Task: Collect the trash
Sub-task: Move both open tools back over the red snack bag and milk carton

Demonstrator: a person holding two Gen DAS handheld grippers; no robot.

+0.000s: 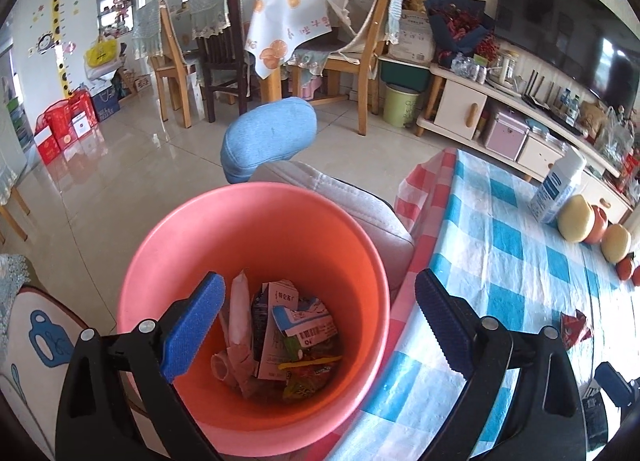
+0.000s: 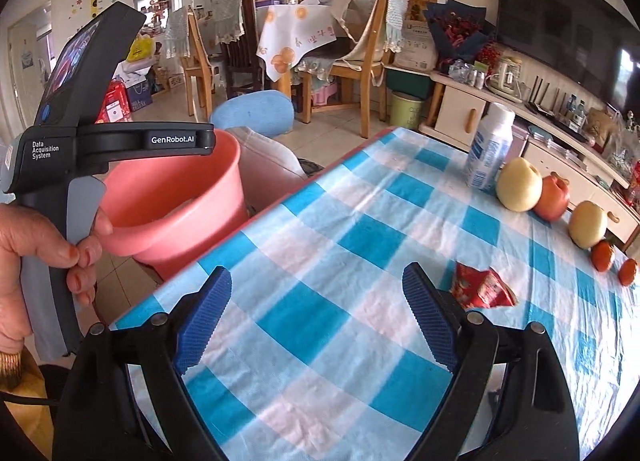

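Left hand-held gripper gapes empty above the pink bin; right hand-held gripper, wide open, hovers beside the red wrapper.

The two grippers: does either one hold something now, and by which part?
Neither holds anything. The left gripper is open above the pink bin; the right gripper is open over the checked tablecloth, beside the red wrapper.

A blue-and-white checked tablecloth covered the counter. Near its far edge stood a white bottle with a blue label, upright, and just beside it ran a row of fruit: a pale yellow pear, a reddish pomegranate, a second pear and two small oranges. Beyond the counter stood wooden dining chairs, a green bin and a dark television.
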